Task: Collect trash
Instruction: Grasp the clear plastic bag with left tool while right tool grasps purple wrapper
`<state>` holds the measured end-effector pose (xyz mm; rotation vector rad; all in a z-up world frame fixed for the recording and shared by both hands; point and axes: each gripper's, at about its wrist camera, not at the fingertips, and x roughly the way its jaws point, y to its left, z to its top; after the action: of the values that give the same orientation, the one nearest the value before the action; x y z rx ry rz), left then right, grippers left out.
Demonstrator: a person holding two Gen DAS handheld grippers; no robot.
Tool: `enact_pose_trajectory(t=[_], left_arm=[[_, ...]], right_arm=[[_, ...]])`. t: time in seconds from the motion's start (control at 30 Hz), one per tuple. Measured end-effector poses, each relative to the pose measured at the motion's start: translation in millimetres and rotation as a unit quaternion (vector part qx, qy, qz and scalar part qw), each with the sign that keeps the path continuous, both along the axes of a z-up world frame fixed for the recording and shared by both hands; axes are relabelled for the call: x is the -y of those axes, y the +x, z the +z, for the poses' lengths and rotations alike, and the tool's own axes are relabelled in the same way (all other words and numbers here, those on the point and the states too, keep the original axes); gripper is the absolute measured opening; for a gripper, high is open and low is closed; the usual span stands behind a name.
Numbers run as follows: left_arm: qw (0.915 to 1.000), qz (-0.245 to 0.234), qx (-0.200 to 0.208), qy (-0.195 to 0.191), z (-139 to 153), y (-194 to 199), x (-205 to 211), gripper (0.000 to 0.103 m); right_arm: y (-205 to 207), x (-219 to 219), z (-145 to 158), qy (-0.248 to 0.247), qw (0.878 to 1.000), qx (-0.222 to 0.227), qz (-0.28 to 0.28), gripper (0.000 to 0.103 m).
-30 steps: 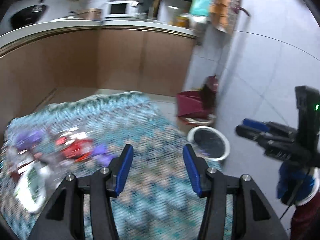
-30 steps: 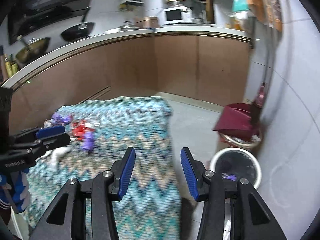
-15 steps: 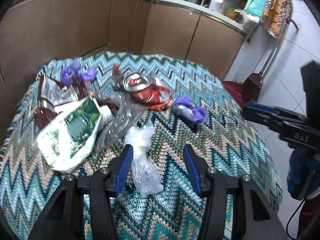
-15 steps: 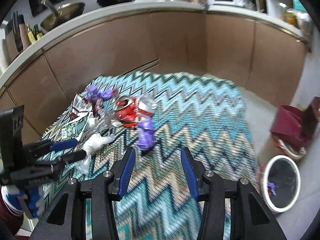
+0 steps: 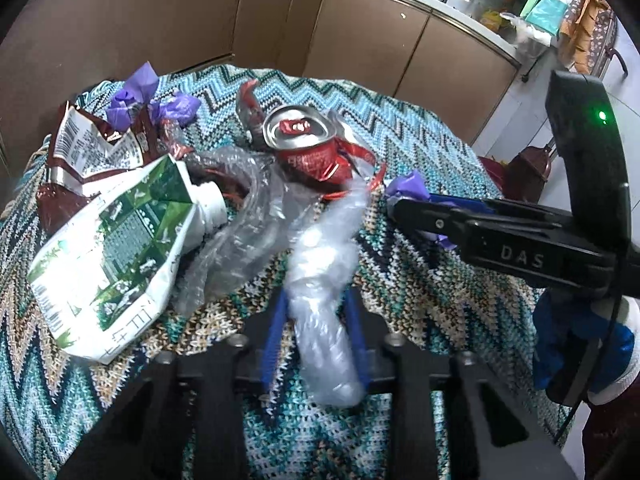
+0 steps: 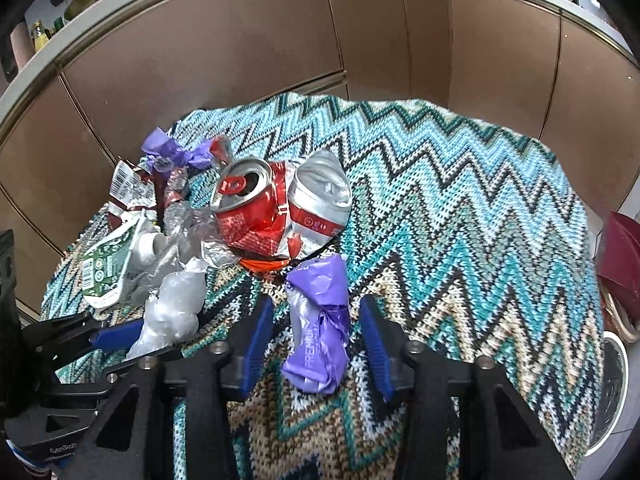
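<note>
Trash lies heaped on a zigzag knit cloth (image 5: 420, 280). A clear plastic wad (image 5: 324, 320) lies between the fingers of my left gripper (image 5: 316, 336); the jaws are closing and the pads touch it on both sides. The right wrist view shows the same wad (image 6: 172, 312) in the left gripper (image 6: 136, 344). A purple wrapper (image 6: 320, 332) lies between the fingers of my right gripper (image 6: 316, 344); those jaws are closing too, with a gap on each side. Behind sit a crushed red can (image 6: 256, 208), a green and white pouch (image 5: 108, 248) and a brown wrapper (image 5: 88, 148).
More purple wrappers (image 5: 144, 100) lie at the cloth's far left. Brown cabinet fronts (image 6: 400, 40) curve behind the table. On the floor to the right stand a white bin (image 6: 612, 392) and a dark red dustpan (image 6: 620, 256).
Both grippers came down from facing the kitchen onto the trash heap. The left one narrowed around the clear plastic wad. The right one swung left from the bin over the purple wrapper and narrowed.
</note>
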<state>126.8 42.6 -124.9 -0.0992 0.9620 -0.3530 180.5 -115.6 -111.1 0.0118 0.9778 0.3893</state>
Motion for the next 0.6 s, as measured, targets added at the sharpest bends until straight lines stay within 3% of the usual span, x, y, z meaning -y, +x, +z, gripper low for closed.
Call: enact_pose_trajectory(t=[0.23, 0.6], left_arm=[[0.9998, -0.002, 0.015, 0.012, 1.3, -5.3, 3.1, 0.015], [0.9921, -0.039, 0.099, 0.066, 40.4, -58.7, 34.2, 0.014]], right_arm=[[-10.7, 3.7, 3.1, -0.012, 1.0, 0.013, 0.006, 0.028], [-79.9, 37.6, 42.4, 0.005, 0.999, 0.047, -0.024, 0.028]])
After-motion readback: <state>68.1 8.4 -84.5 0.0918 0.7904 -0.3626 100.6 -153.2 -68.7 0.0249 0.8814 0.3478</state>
